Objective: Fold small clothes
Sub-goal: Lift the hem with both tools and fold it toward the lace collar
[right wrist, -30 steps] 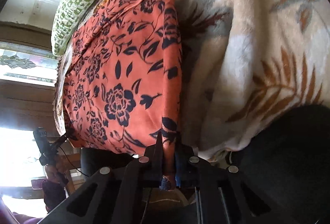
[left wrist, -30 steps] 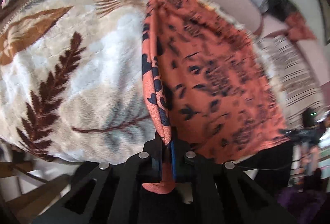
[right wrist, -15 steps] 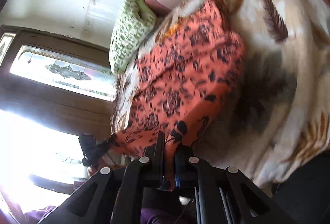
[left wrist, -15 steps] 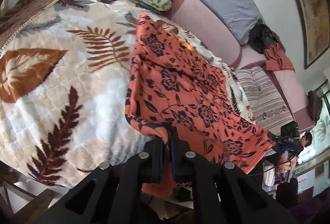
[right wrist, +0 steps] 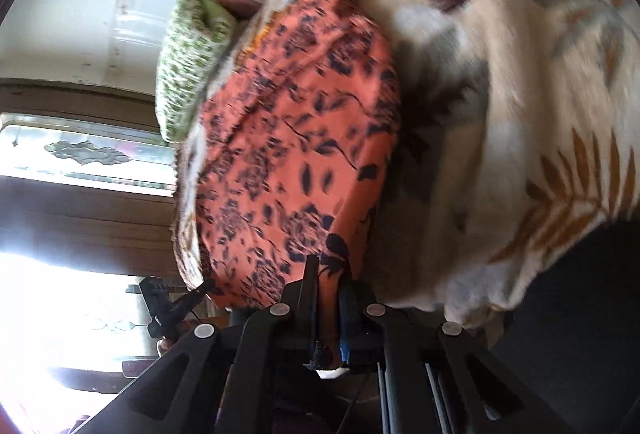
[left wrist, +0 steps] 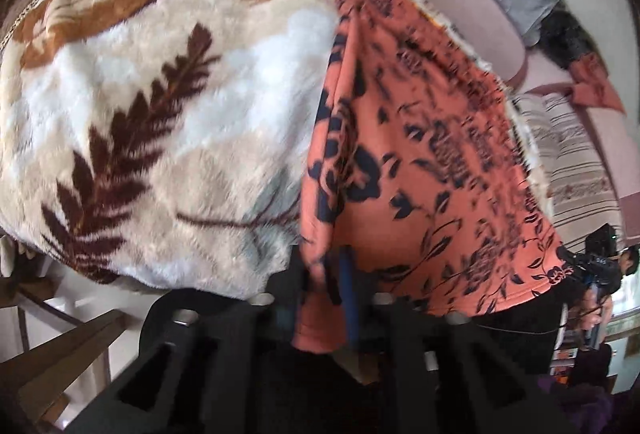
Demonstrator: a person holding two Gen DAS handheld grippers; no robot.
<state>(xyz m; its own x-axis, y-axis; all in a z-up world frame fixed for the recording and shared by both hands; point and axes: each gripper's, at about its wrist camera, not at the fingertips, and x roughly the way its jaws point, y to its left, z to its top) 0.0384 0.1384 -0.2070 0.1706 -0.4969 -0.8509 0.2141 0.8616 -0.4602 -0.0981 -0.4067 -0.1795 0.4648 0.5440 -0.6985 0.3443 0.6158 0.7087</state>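
1. Our left gripper [left wrist: 326, 274] is clenched on the near left corner of the orange cloth [left wrist: 432, 154], which lies on the leaf-print blanket [left wrist: 160, 114].
2. Our right gripper [right wrist: 328, 298] pinches the opposite near corner, so we judge both corners are held to carry that edge over evenly for a fold.

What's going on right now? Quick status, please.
Left gripper and right gripper both clamped on orange floral garment. Garment stretched over leaf-print blanket. Nothing blocking.
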